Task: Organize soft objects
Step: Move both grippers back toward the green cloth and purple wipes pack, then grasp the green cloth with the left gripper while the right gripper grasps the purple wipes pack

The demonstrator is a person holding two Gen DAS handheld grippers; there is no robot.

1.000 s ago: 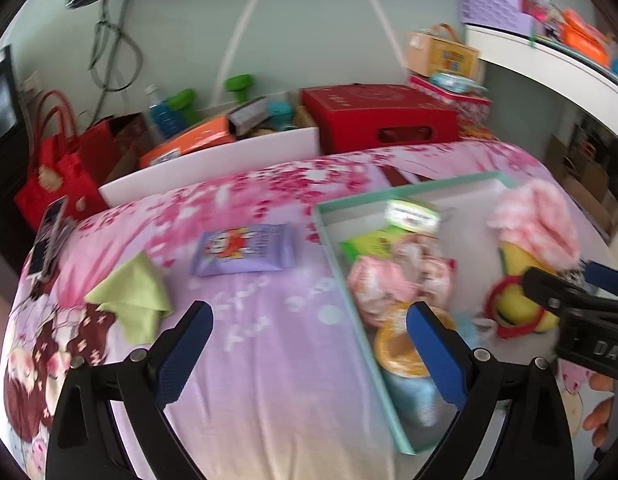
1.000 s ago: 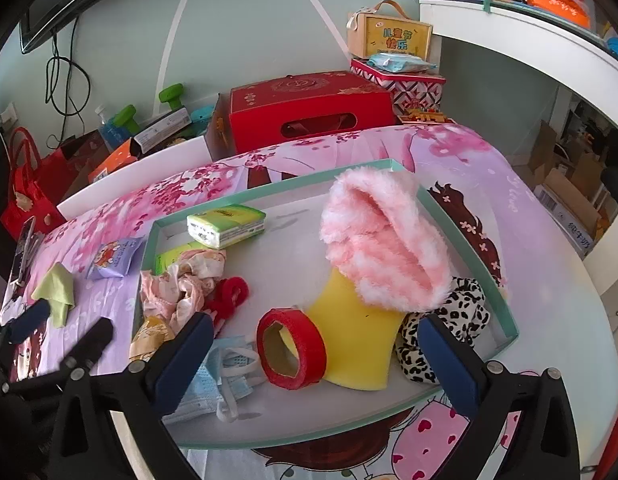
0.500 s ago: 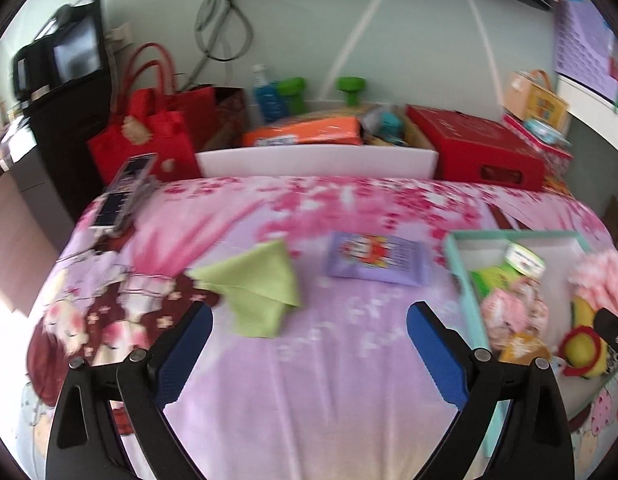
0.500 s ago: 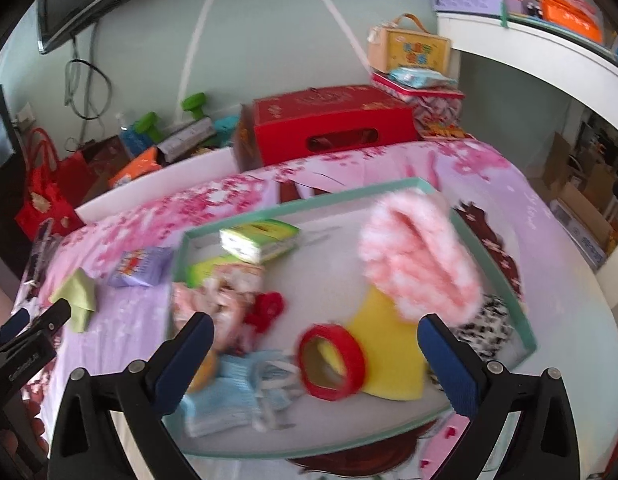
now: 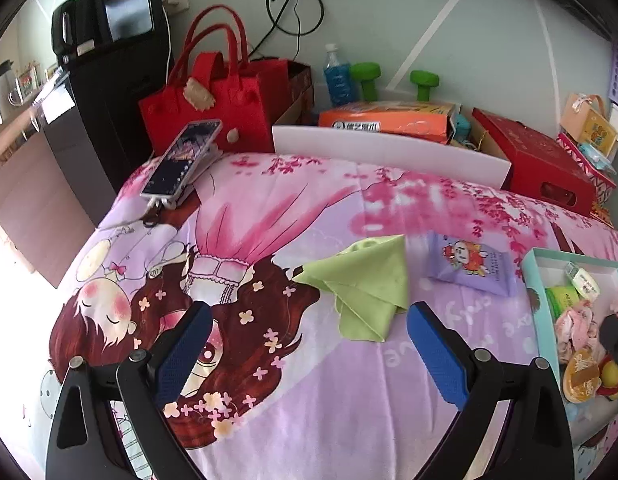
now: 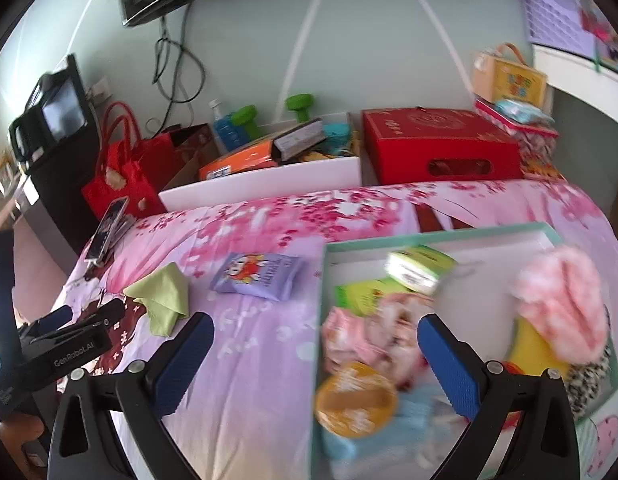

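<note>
A folded green cloth (image 5: pixel 361 284) lies on the pink bedspread, just ahead of my open left gripper (image 5: pixel 309 344) and slightly right of its centre. A purple tissue pack (image 5: pixel 475 266) lies to the cloth's right. The teal-rimmed tray (image 6: pixel 429 236) holds a pink fluffy slipper (image 6: pixel 561 304), pink fabric (image 6: pixel 369 332), a green pack (image 6: pixel 419 266) and other soft items. My right gripper (image 6: pixel 315 360) is open over the tray's left rim, holding nothing. In the right wrist view the green cloth (image 6: pixel 163 296) and purple pack (image 6: pixel 261 276) lie left of the tray, with the left gripper (image 6: pixel 65 328) beside the cloth.
A phone (image 5: pixel 181 158) rests at the bed's far left corner. Behind the bed stand a red bag (image 5: pixel 213 108), a white bin (image 5: pixel 389 148) with an orange box and a red box (image 5: pixel 541 160). The bedspread drops off at the left edge.
Both grippers swung left. The left one now faces the green cloth and the tray has slid to its right edge. The right gripper moved from the tray's middle to its left rim.
</note>
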